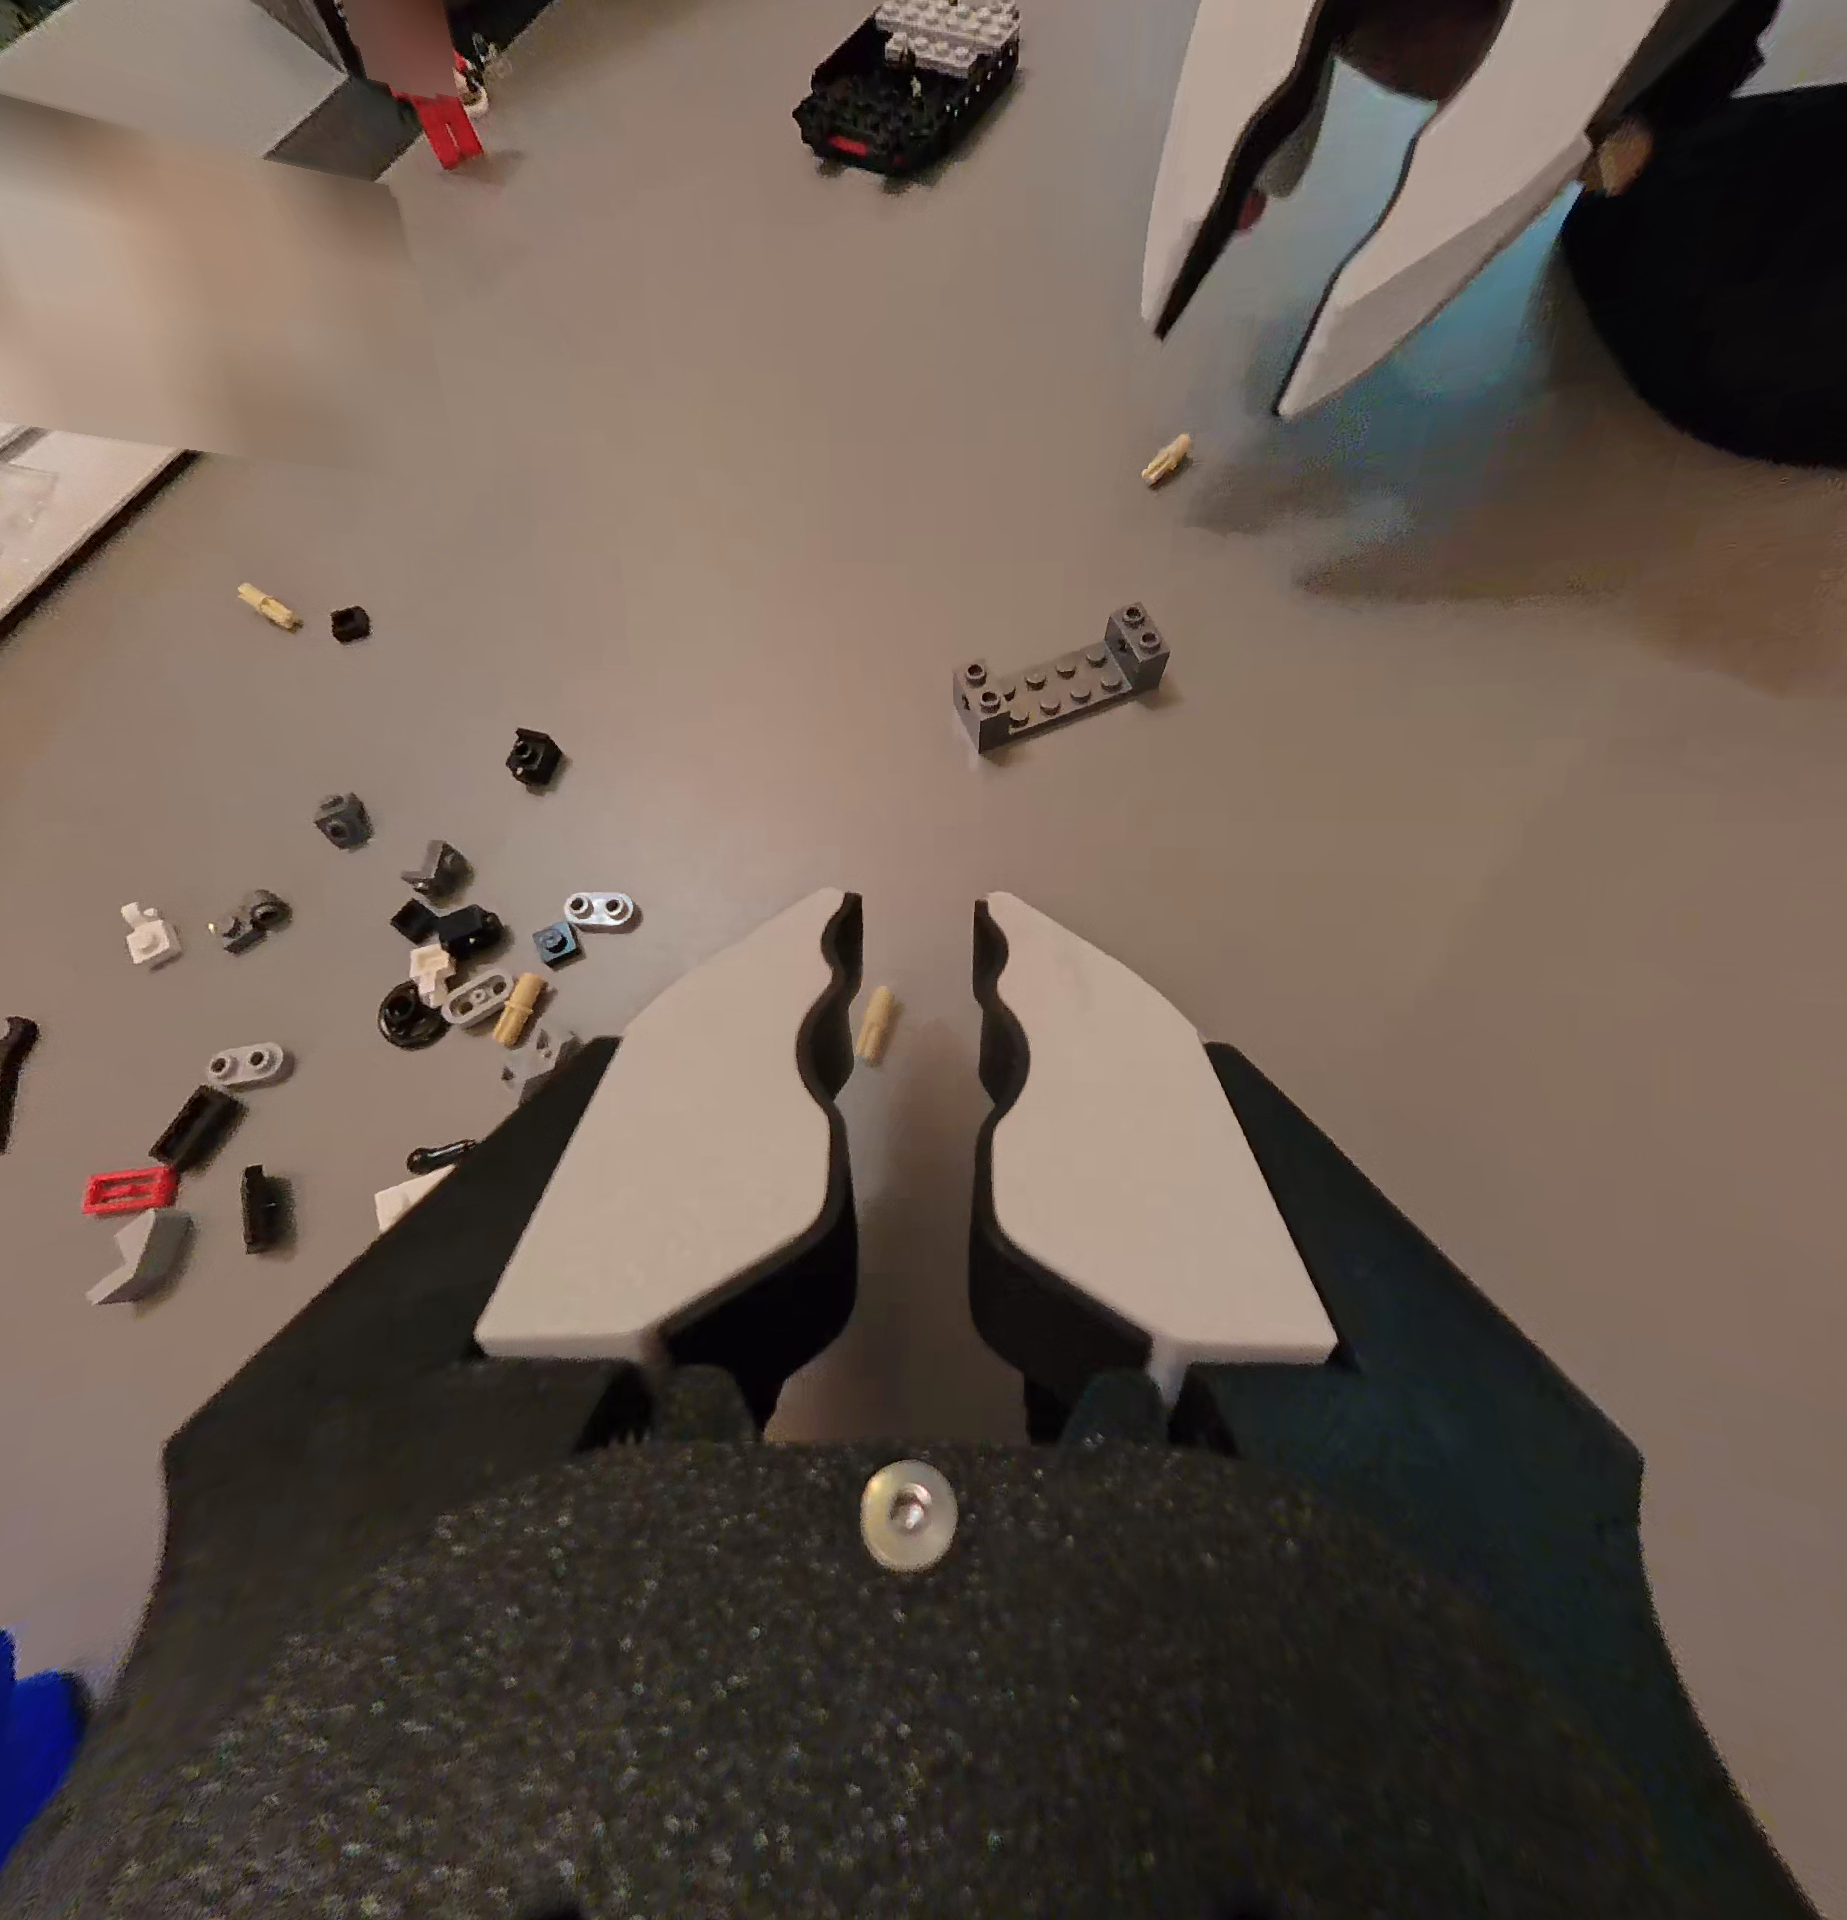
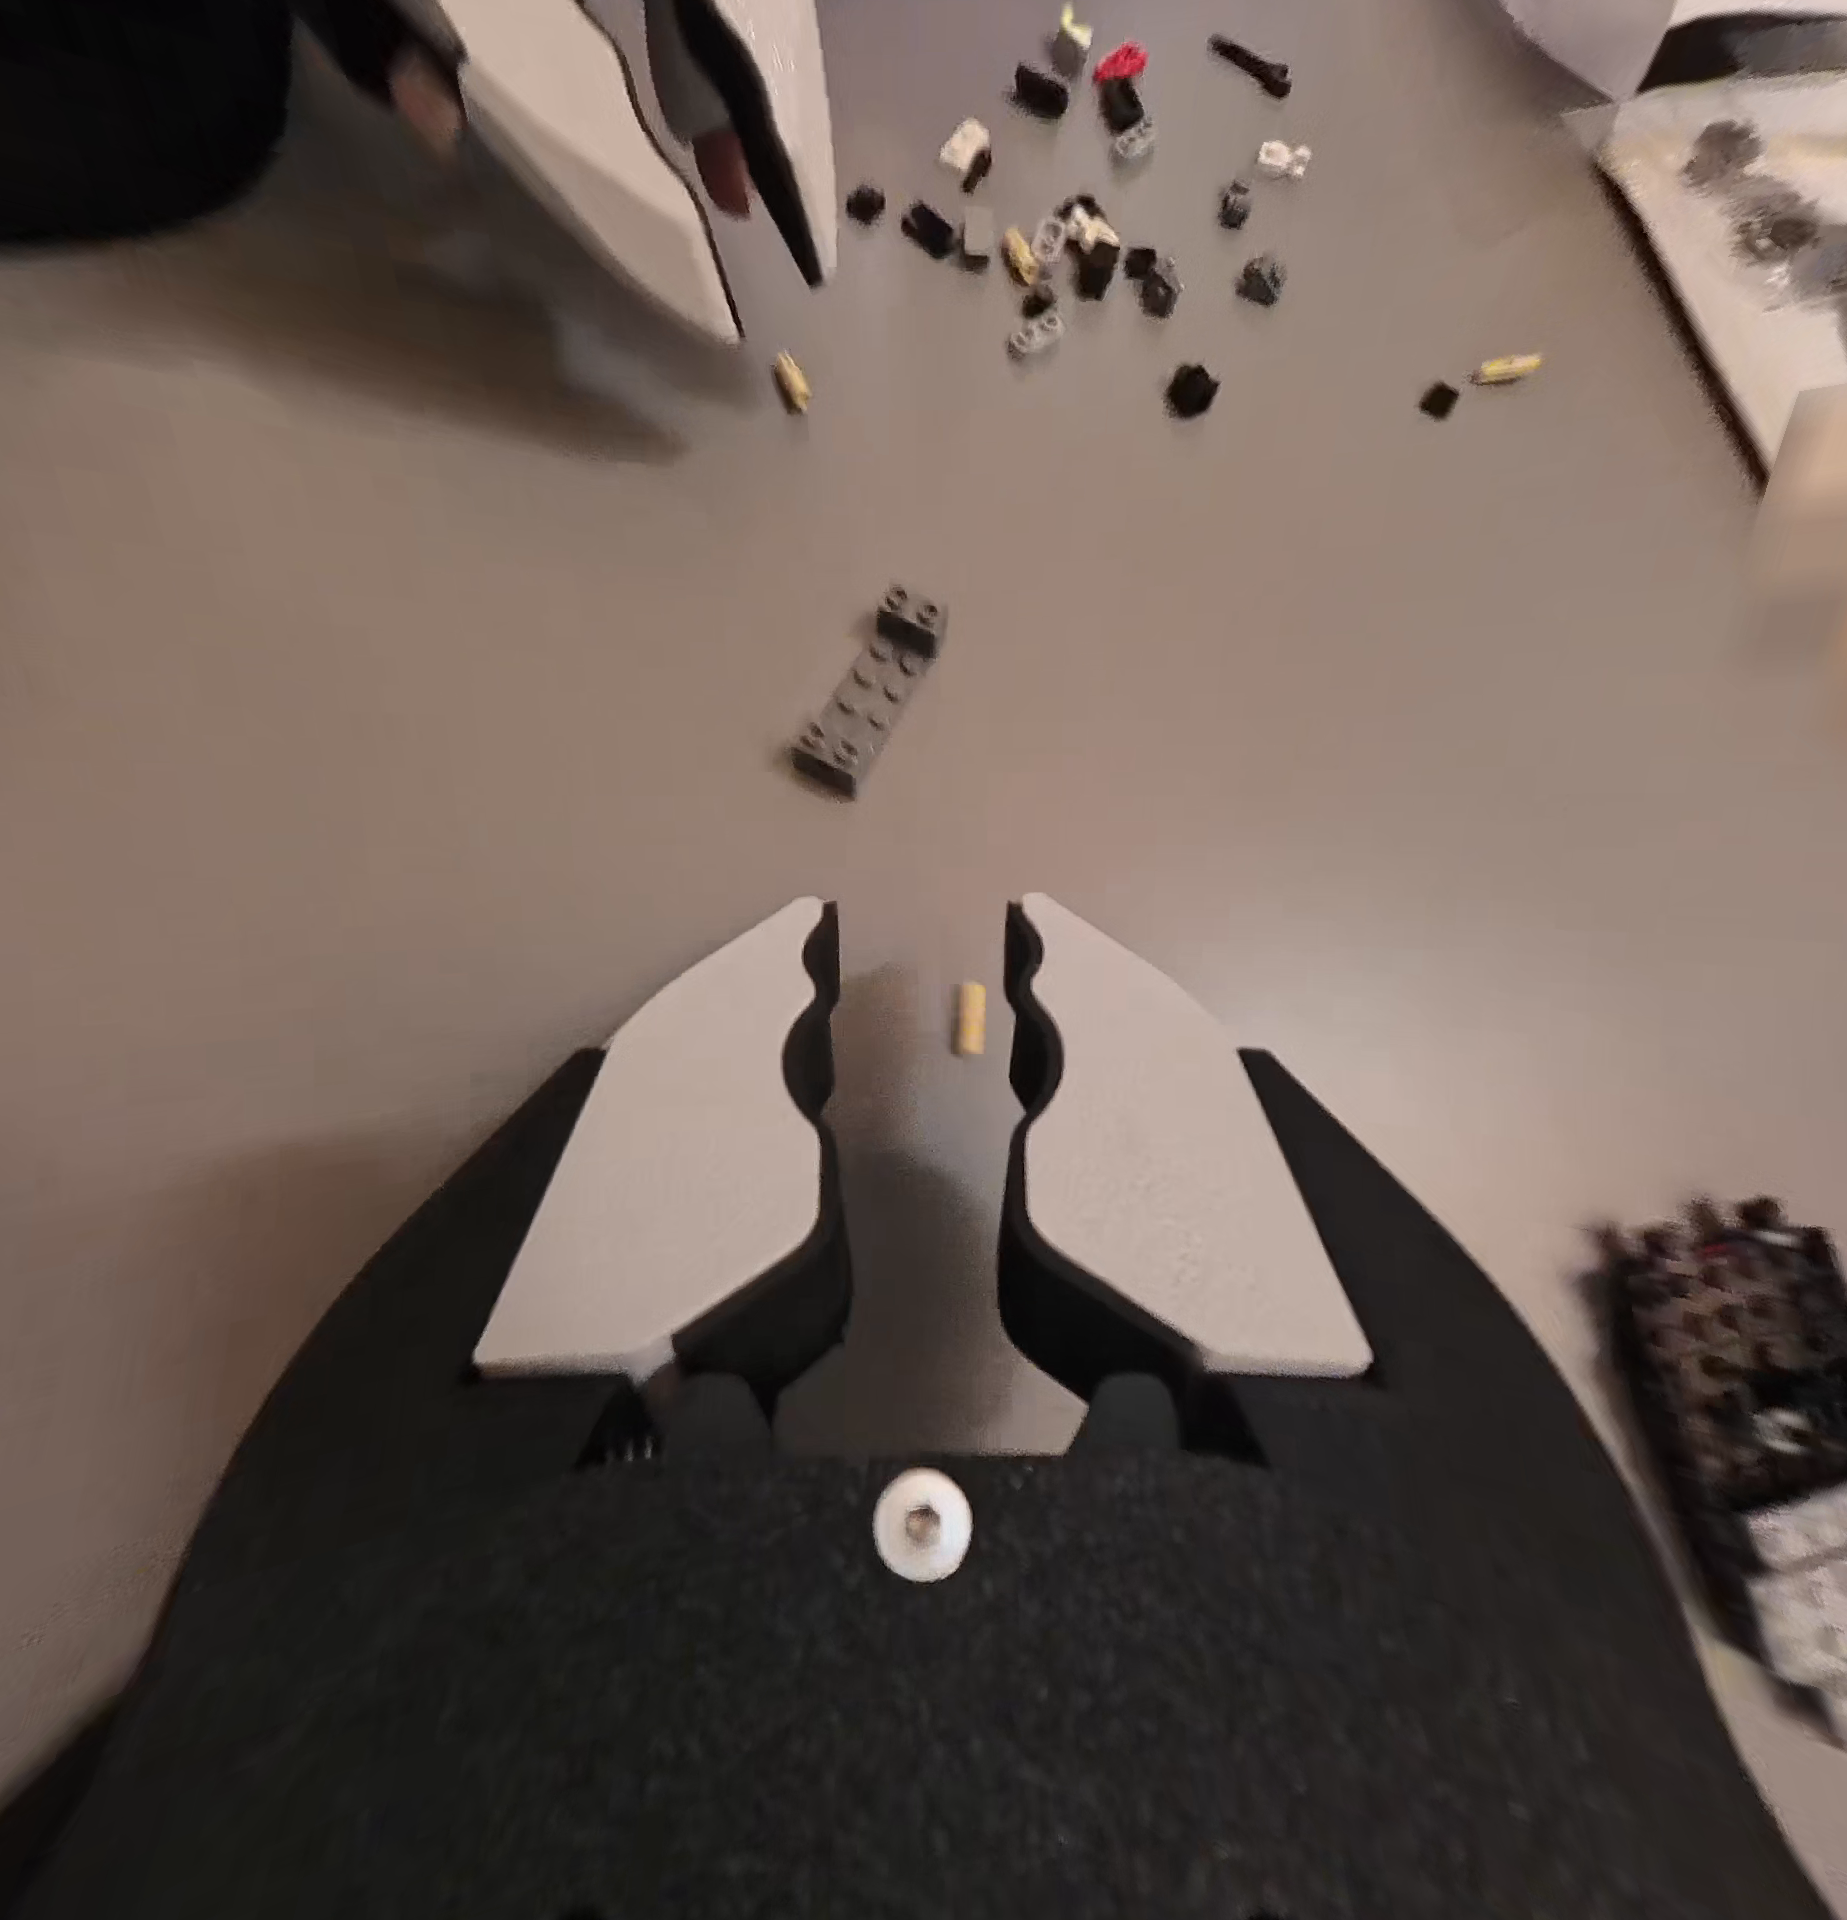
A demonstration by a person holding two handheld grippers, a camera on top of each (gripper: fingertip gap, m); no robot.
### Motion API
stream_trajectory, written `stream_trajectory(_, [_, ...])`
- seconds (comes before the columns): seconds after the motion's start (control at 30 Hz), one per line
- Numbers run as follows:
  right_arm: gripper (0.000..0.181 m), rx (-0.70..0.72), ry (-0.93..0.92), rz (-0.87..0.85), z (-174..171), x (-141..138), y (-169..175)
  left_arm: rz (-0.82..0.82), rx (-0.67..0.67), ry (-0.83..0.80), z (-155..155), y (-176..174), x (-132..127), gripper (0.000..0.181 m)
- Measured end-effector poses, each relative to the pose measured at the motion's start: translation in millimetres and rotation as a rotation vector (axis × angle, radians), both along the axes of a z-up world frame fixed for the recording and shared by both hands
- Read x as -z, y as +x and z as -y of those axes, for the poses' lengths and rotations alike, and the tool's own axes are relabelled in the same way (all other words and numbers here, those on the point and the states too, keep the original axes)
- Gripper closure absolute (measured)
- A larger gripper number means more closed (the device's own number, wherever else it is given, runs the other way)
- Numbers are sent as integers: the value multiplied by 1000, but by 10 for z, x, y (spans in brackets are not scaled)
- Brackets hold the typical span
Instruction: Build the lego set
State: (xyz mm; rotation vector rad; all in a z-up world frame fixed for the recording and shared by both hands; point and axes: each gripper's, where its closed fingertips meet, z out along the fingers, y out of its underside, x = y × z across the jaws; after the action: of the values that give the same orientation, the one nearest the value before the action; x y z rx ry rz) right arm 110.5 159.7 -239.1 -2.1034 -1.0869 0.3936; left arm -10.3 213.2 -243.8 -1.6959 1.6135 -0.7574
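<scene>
My left gripper (image 1: 919, 914) is open and empty over the grey table. A tan pin (image 1: 875, 1023) lies on the table between its fingers, close to the left one. A dark grey studded piece with raised ends (image 1: 1059, 681) lies ahead of it. My right gripper (image 2: 921, 914) is open and empty, with another tan pin (image 2: 968, 1018) on the table between its fingers, near the right one. The grey studded piece (image 2: 872, 691) lies ahead of it too. Each gripper shows in the other's view: the right (image 1: 1225, 372), the left (image 2: 777, 304). The right wrist view is blurred.
A black partly built model (image 1: 908, 94) stands at the far side and also shows in the right wrist view (image 2: 1750, 1434). Several small loose pieces (image 1: 451, 956) lie scattered to the left. A booklet (image 2: 1750, 239) lies at the table's edge. A dark round object (image 1: 1750, 270) is behind the right gripper. Spacing between my two grippers at the tips: around 15 cm. My right tips are roughly 7 cm from the grey studded piece (image 2: 872, 691). Seen from the left wrist view (image 1: 1060, 670) as well.
</scene>
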Motion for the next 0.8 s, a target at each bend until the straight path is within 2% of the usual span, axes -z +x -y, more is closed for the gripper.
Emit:
stream_trajectory(0.23, [149,159,-156,-10,-77,344,-430,30,33,-17,92,76,4,162])
stream_trajectory(0.3, [156,186,-148,19,-136,365,-440,31,40,-12,124,87,12,162])
stream_trajectory(0.33, [165,190,-138,41,-160,366,-428,33,46,-9,139,94,12,162])
stream_trajectory(0.47, [165,6,-97,59,-76,242,-568,59,80,0,202,148,-19,157])
stream_trajectory(0.57, [165,-178,-75,66,30,-3,-629,124,165,-51,387,206,-124,145])
stream_trajectory(0.67, [165,-335,-104,39,188,-222,-721,187,224,-72,552,269,-254,143])
stream_trajectory(0.73, [165,-398,-110,39,252,-288,-773,206,262,-54,645,295,-311,148])
stream_trajectory(0.8, [165,-406,-136,35,263,-302,-797,188,295,-49,726,288,-315,162])
